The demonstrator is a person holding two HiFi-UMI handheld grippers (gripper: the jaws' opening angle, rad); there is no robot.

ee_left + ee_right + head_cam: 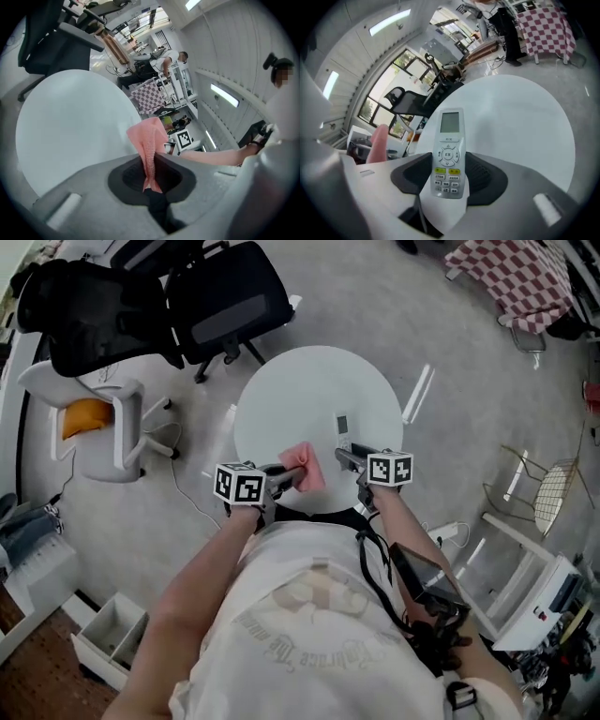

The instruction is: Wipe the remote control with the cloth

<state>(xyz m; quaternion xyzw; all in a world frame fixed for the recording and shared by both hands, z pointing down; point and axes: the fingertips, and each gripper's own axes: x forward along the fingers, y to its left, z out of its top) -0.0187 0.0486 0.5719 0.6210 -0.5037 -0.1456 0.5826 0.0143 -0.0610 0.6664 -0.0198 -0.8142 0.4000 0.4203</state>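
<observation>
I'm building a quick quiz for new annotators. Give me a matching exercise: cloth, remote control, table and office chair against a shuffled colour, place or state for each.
1 cloth
2 remote control
3 table
4 office chair

A black, on the floor beyond the table
B between the right gripper's jaws
C round and white
D pink, pinched by the left gripper

Pairs: 1-D, 2-B, 3-C, 4-A

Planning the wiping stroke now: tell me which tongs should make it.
Left. The left tongs are clamped on the pink cloth, whose free end sticks out ahead of them. The right tongs are shut on the remote control, so they can probably only steady it above the white table.
</observation>
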